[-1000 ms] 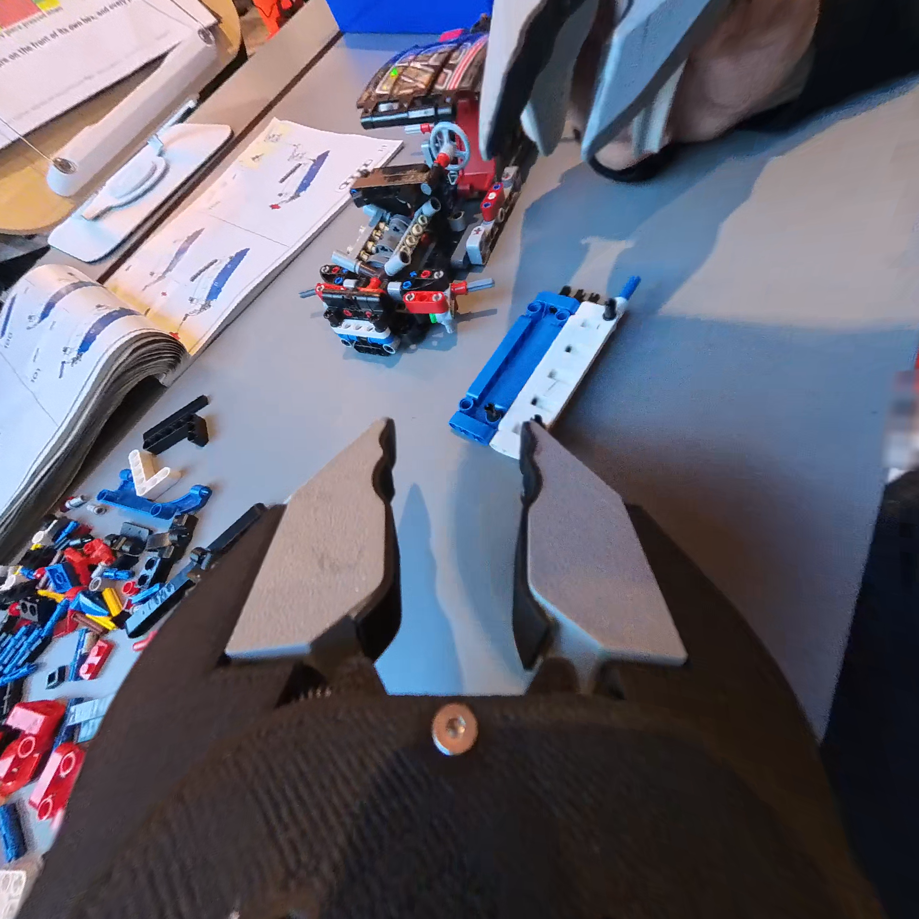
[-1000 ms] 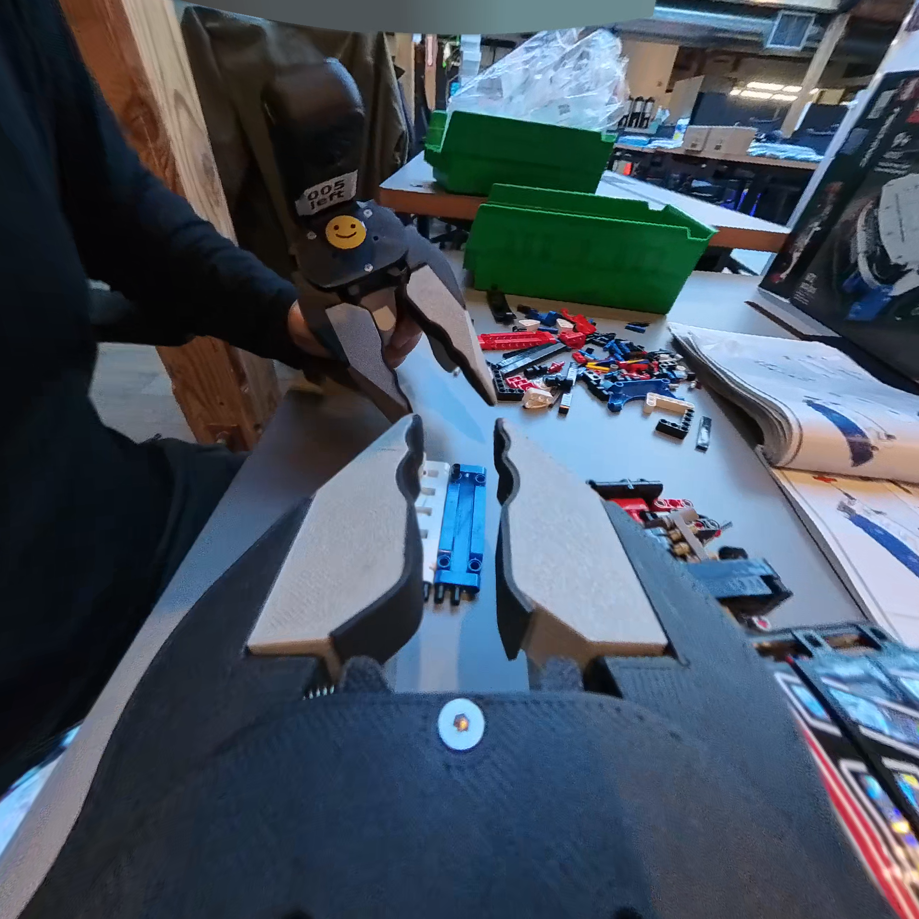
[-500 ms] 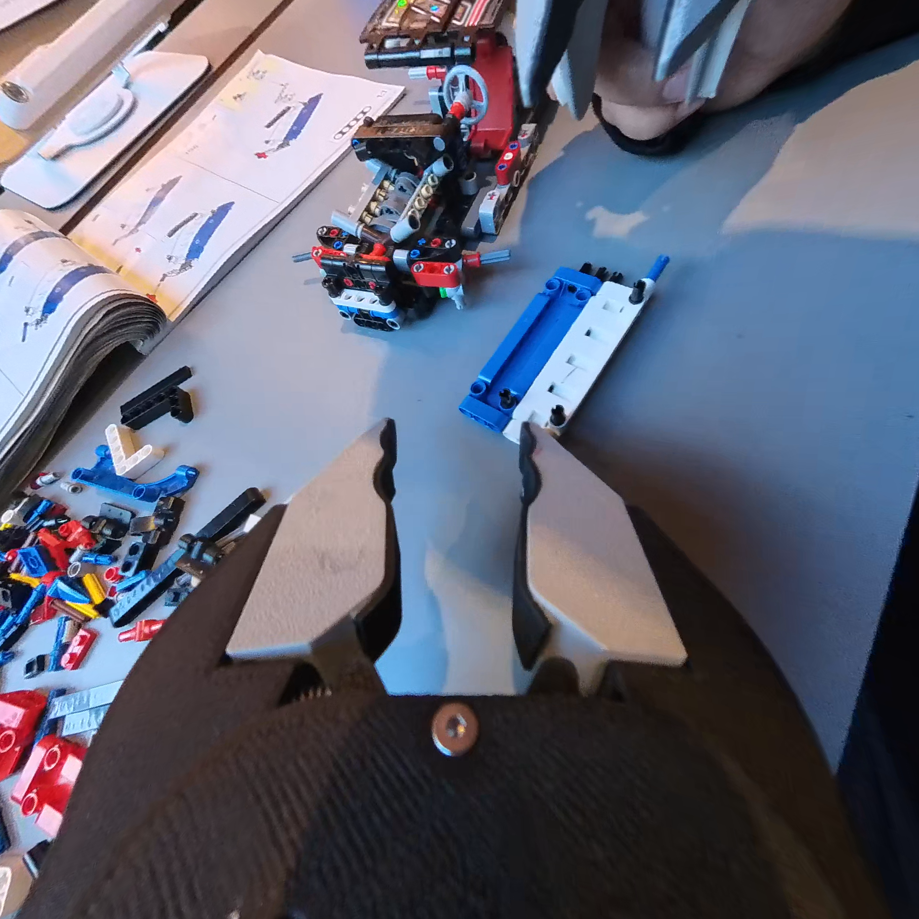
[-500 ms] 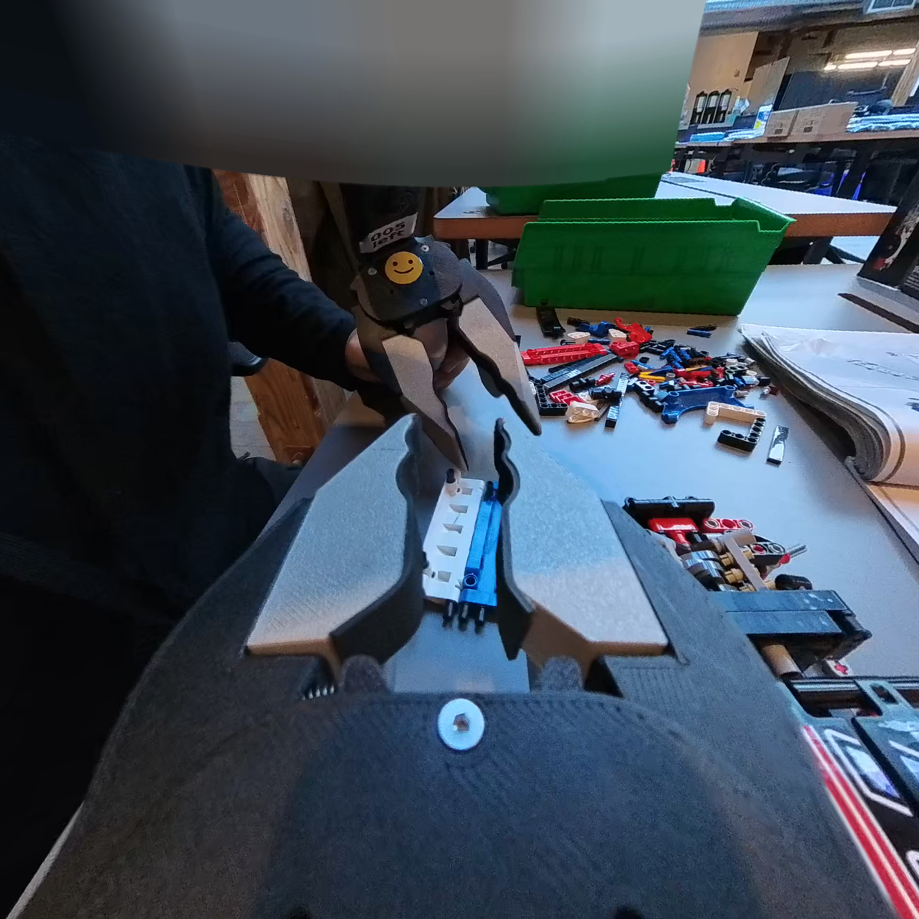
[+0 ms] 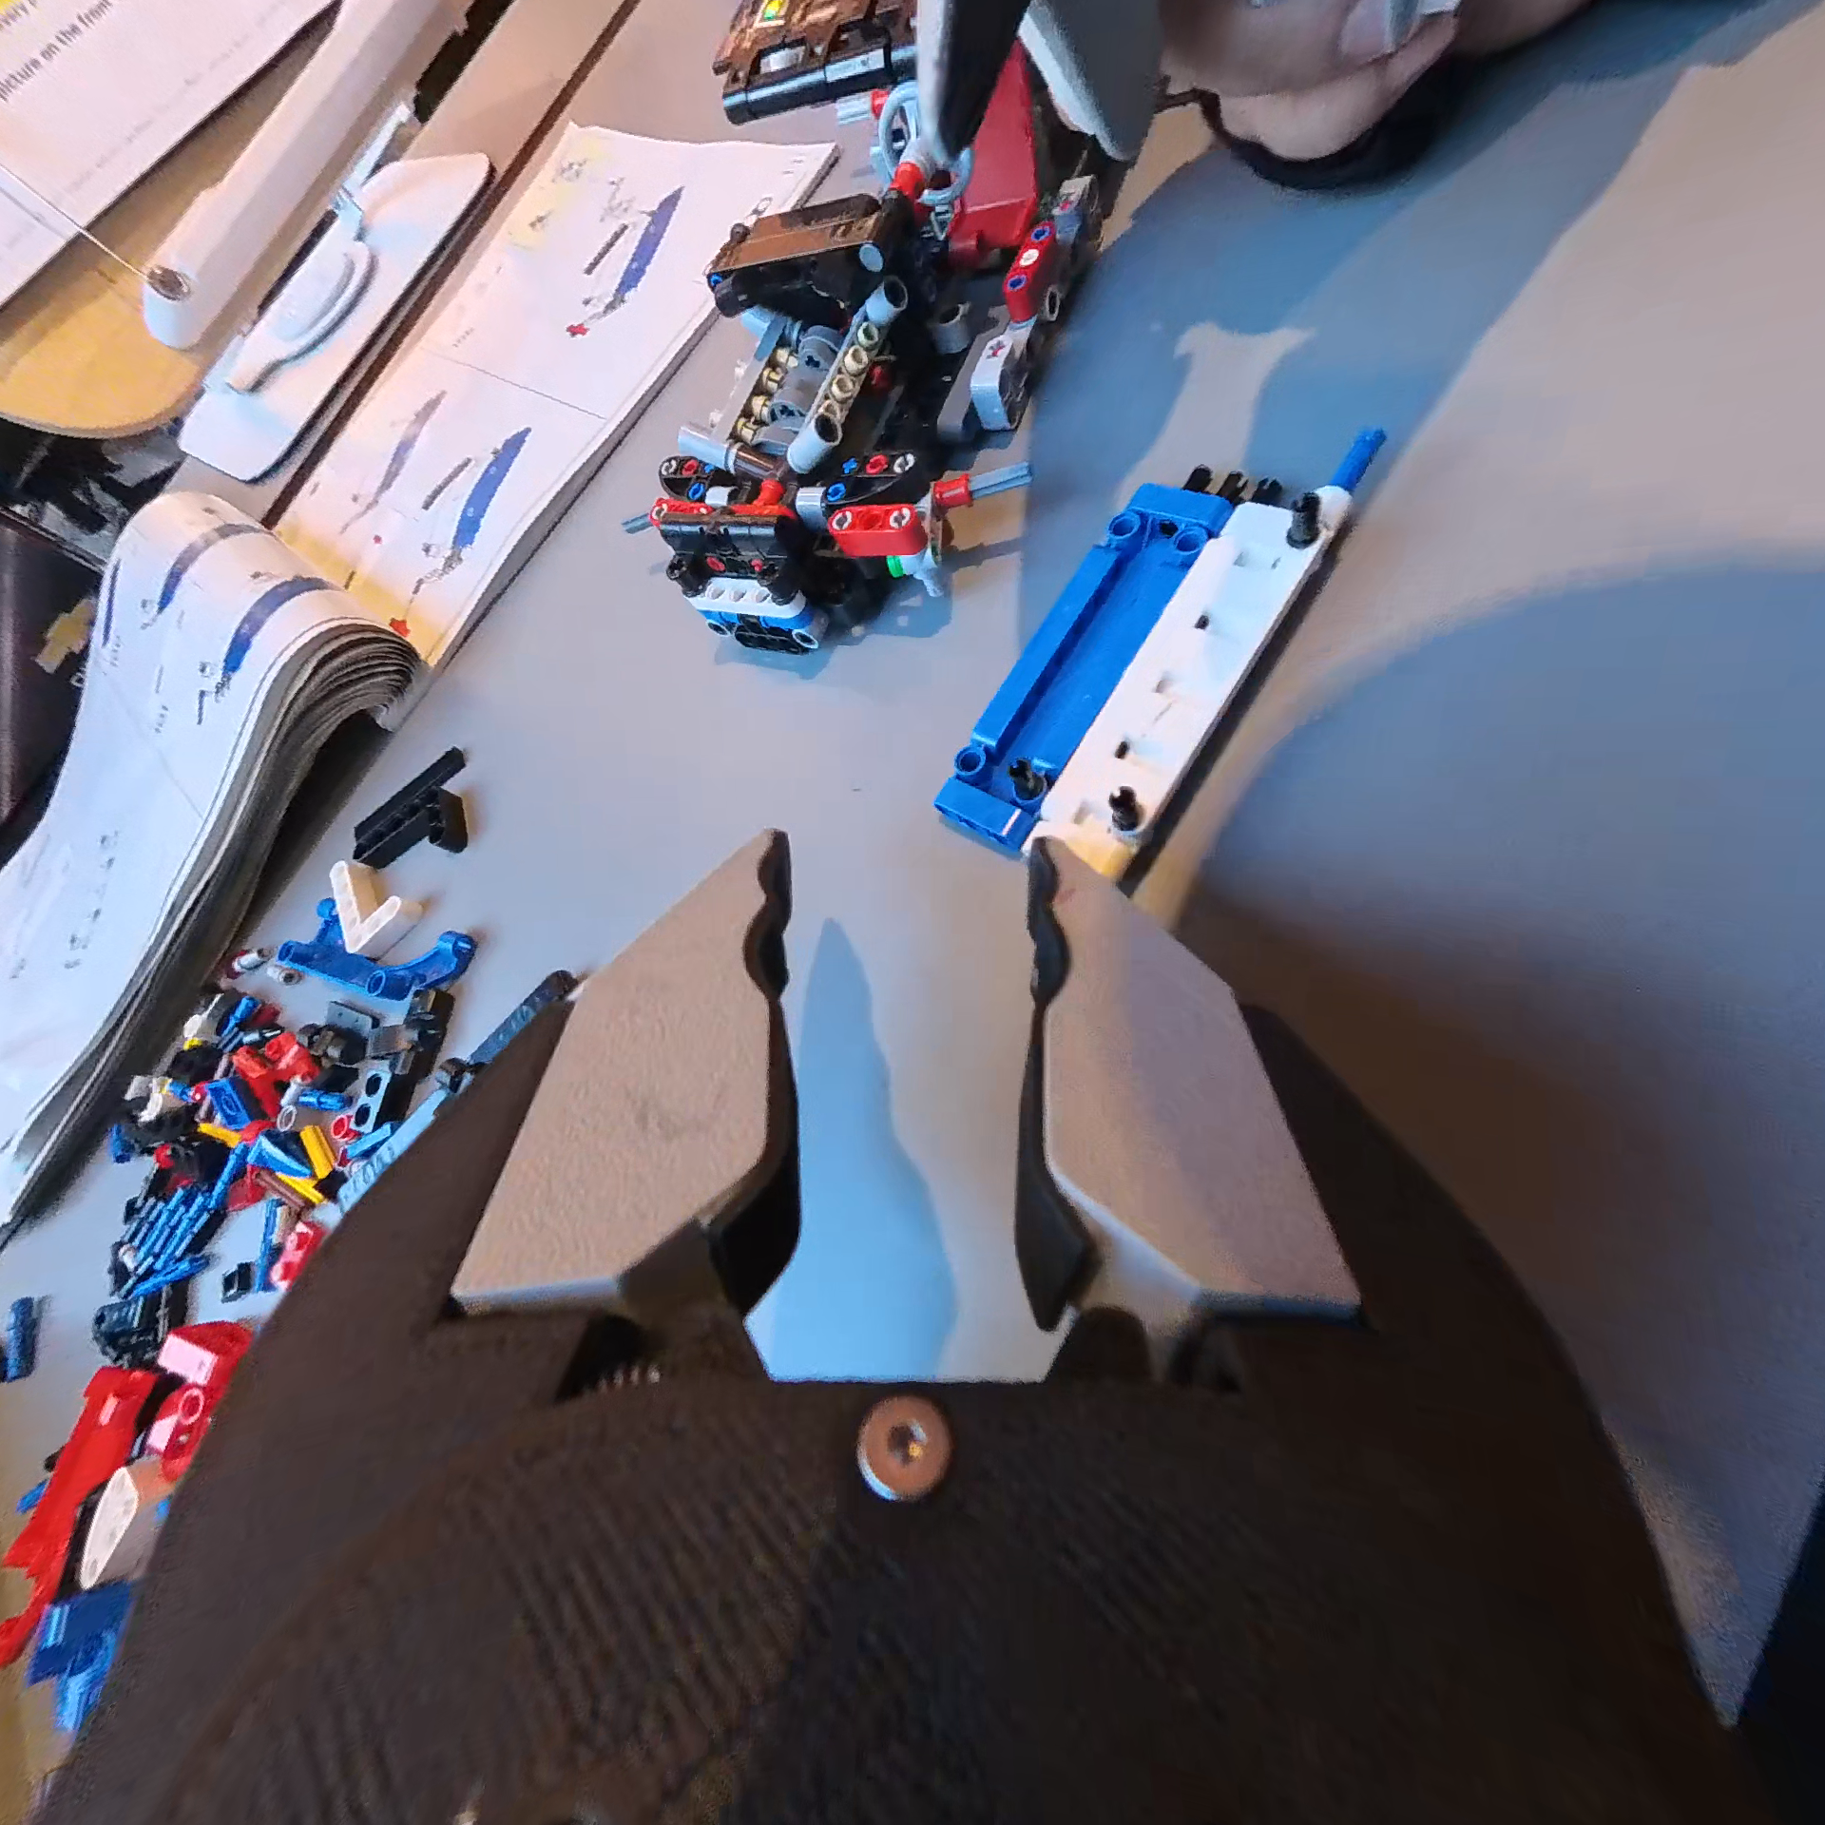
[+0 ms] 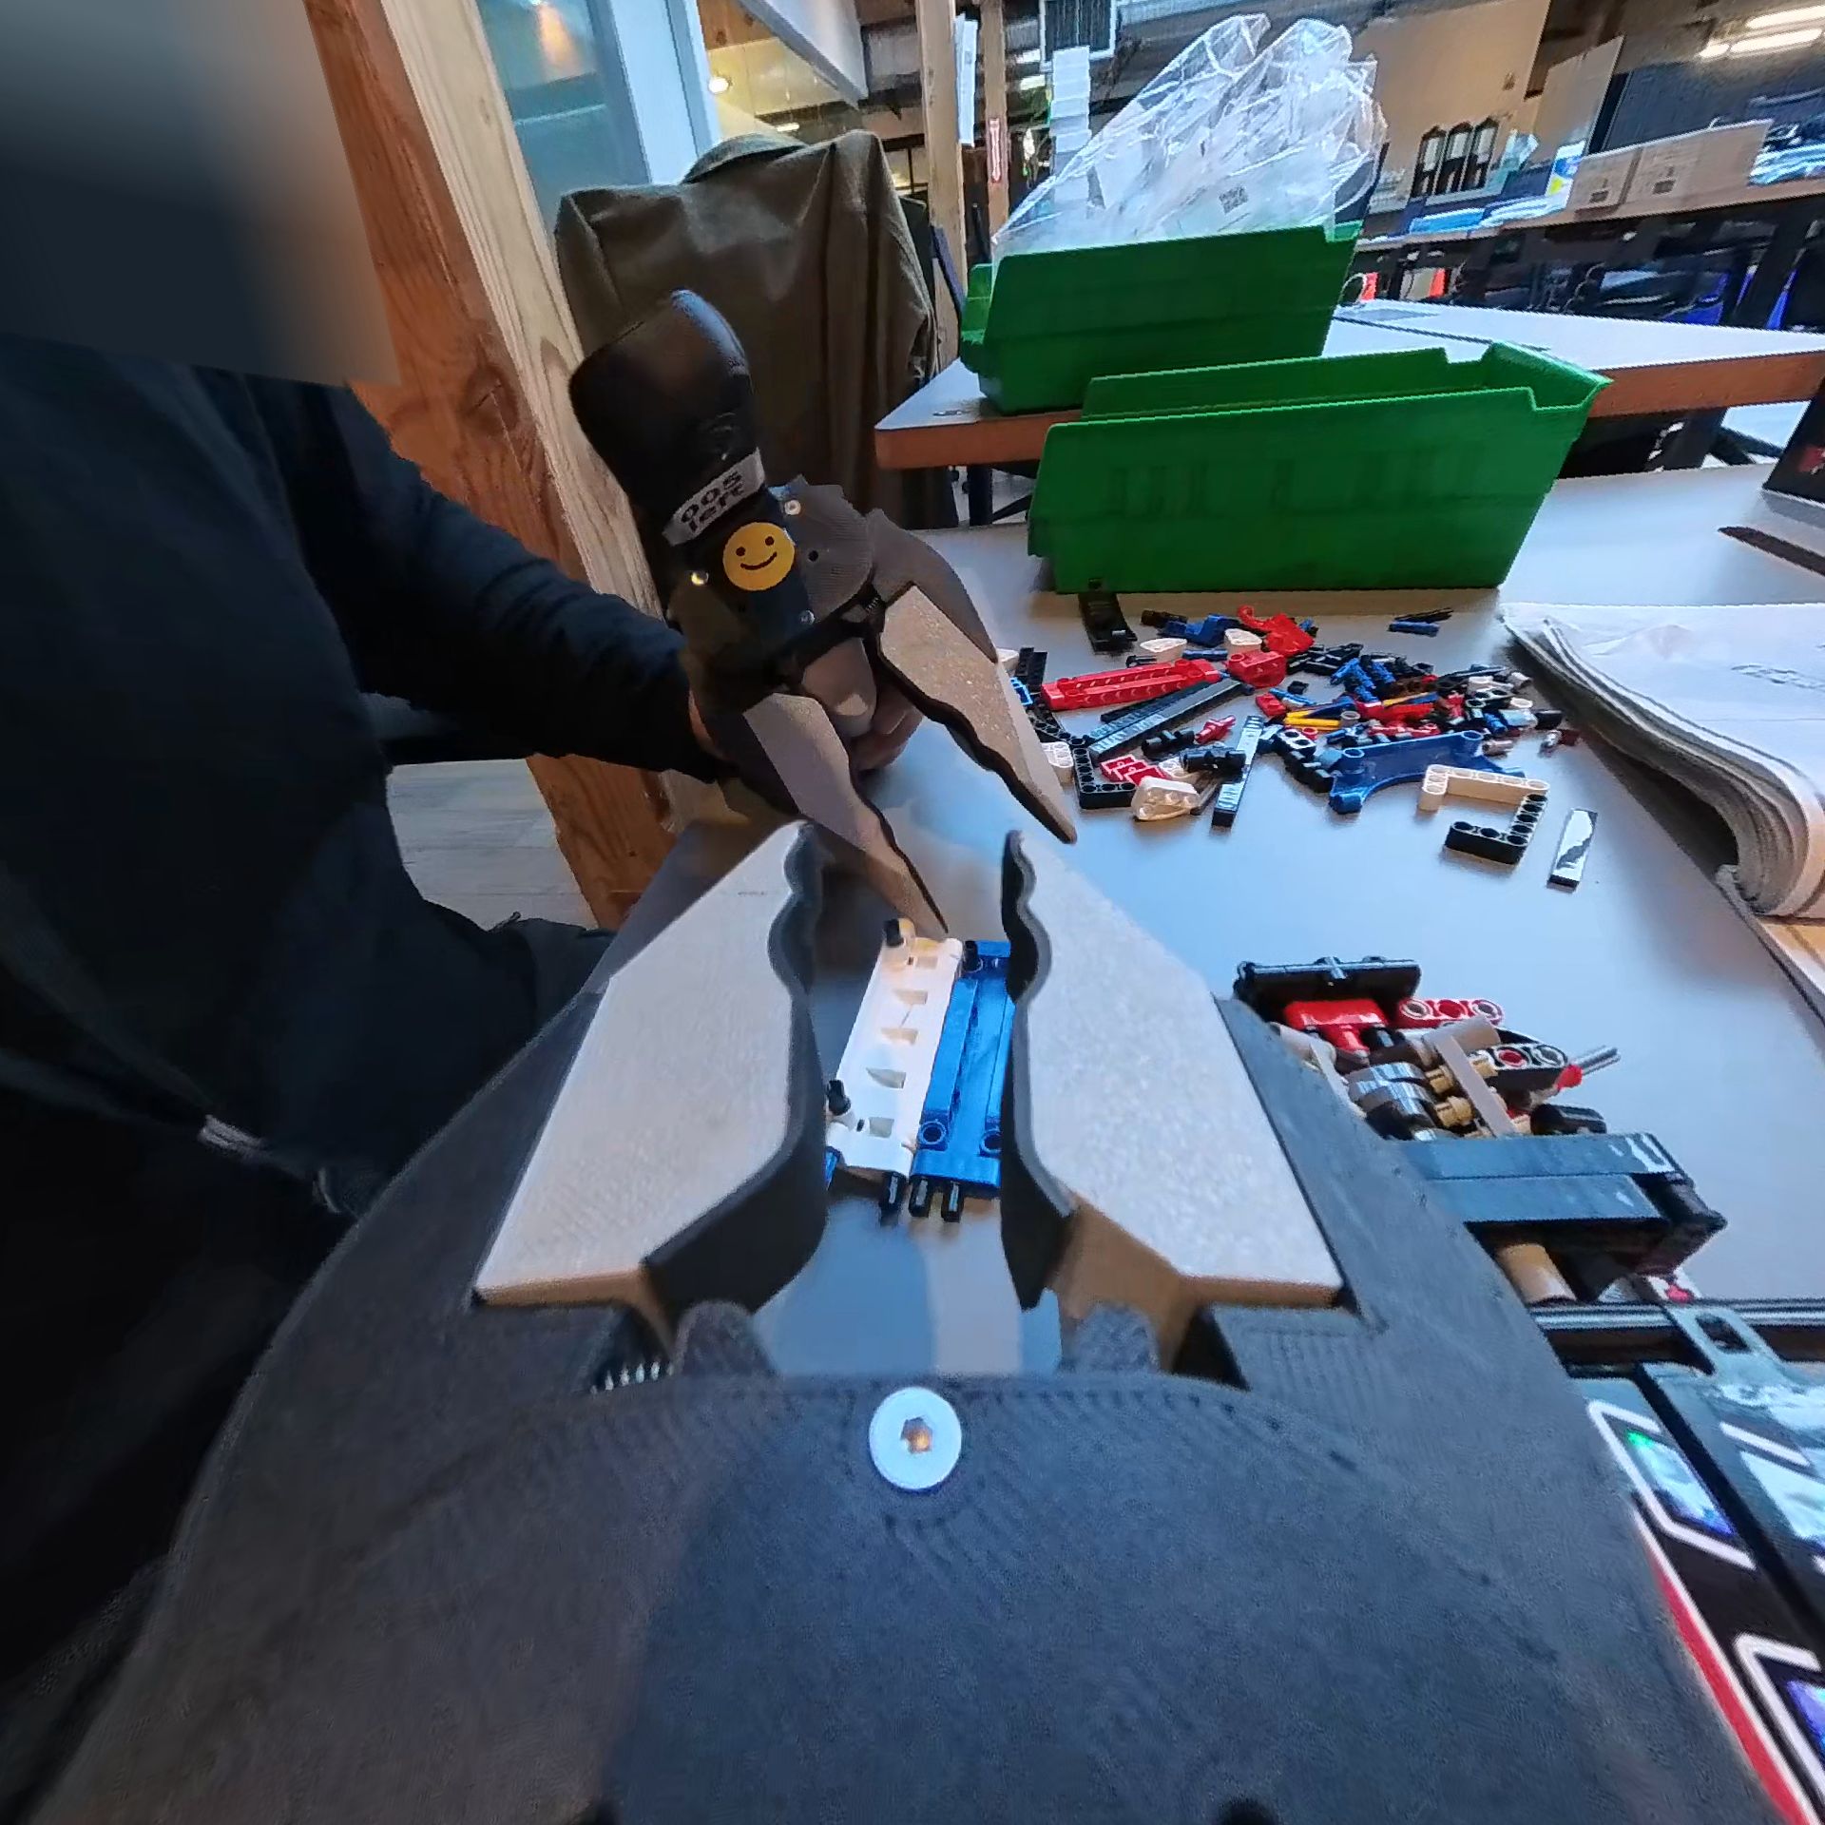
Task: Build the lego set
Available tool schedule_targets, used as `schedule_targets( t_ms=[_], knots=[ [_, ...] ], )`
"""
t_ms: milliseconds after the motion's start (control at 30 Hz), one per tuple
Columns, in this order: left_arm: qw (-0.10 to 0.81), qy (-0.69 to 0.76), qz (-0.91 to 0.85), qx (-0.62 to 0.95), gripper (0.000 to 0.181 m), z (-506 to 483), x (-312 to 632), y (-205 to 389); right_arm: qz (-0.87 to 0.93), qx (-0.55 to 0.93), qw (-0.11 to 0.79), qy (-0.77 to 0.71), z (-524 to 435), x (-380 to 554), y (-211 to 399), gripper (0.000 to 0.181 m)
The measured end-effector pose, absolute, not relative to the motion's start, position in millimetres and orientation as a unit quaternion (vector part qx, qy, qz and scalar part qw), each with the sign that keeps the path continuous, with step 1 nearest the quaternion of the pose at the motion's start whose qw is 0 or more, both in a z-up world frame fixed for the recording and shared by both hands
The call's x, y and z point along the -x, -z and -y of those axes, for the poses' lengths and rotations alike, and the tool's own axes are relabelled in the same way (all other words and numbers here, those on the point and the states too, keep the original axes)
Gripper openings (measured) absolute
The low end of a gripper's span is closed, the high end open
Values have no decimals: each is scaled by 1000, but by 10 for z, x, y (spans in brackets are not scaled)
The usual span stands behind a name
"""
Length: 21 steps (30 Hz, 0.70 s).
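Grey tabletop [image 5: 1481, 889] carries my flat blue-and-white brick panel [image 5: 1136, 662], lying beside the half-built car chassis [image 5: 849, 395]. My left gripper [image 5: 909, 869] is spread empty, one fingertip at the panel's white end. My right gripper [image 6: 909, 869] straddles it, fingers apart, without clamping.

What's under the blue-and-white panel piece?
The blue-and-white panel piece lies flat on the bare grey table; nothing shows beneath it. Black pins stick out at its ends. Its underside is hidden. Both claws are open.
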<state>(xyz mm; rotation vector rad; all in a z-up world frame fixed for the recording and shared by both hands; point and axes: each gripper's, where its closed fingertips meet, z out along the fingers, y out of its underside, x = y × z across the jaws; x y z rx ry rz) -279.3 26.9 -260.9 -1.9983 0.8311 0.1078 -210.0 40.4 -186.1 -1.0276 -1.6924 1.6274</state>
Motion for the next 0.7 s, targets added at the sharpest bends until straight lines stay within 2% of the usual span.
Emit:
schedule_targets(
  t_ms=[233, 467, 700],
  knots=[
    [477, -31, -337, 811, 46, -256, 2780, 2572, 675, 393, 287, -554, -519, 1999, 2029, 33],
    [475, -29, -352, 806, 46, -233, 2735, 2588, 729, 388, 236, -512, -470, 1881, 2251, 34],
    [481, -1, -319, 817, 45, -267, 2797, 2541, 752, 365, 230, -498, -306, 1946, 2293, 30]
  ],
)
